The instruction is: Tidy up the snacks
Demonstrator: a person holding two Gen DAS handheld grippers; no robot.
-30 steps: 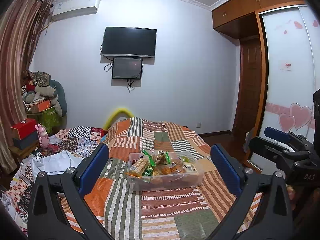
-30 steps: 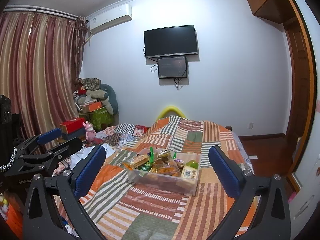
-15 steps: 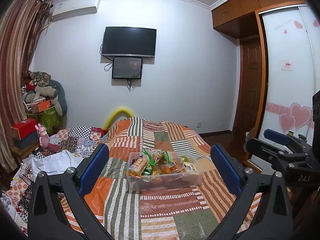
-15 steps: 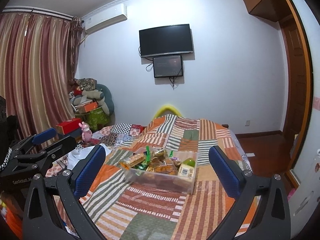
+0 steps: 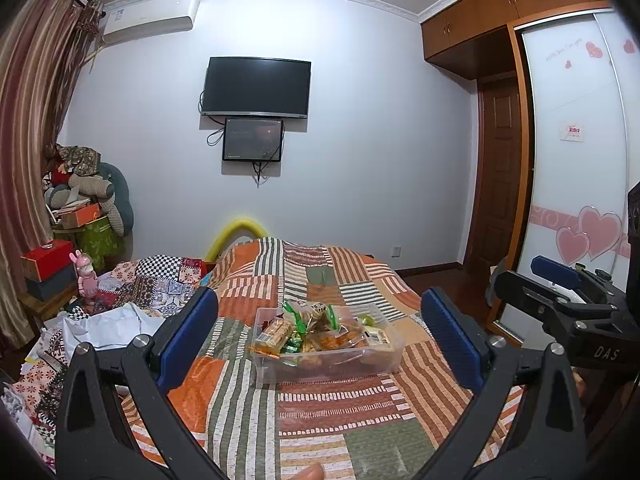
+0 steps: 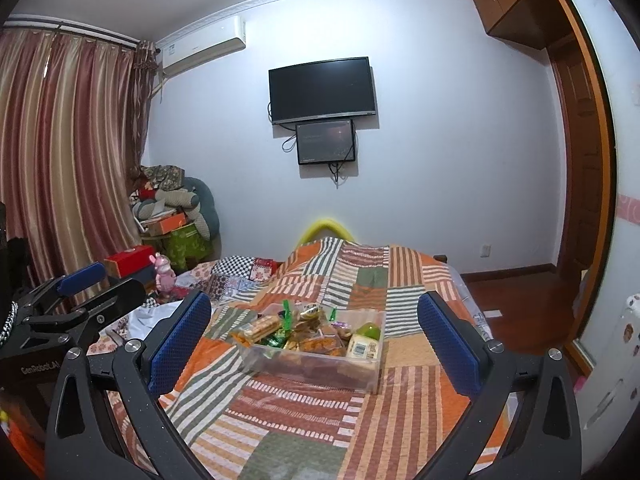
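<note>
Both tools held back from the bed, pointing at it. Left tool (image 5: 320, 336) jaws wide apart, nothing between them; right tool (image 6: 314, 336) same, spread wide and empty. A fingertip (image 5: 310, 473) peeks in at the bottom edge of the left view. Bed (image 5: 240, 408) has a striped patchwork quilt; clear plastic bin (image 5: 380, 356) sits mid-bed, well ahead of both tools, piled with snack packets (image 5: 316, 330), some poking above the rim, one orange packet hanging over the near-left edge. No loose snacks visible on the quilt, so this fits either a mixed bin waiting to be sorted or snacks already gathered in; cannot tell which. Any work on the bin: approach level, keep the jaws wide until over one packet, pinch by the crimped end, since wrappers look slippery and crushable. Bin on soft quilt may tip if pushed. Beyond: clutter left, TV (image 6: 322, 90) on far wall.
</note>
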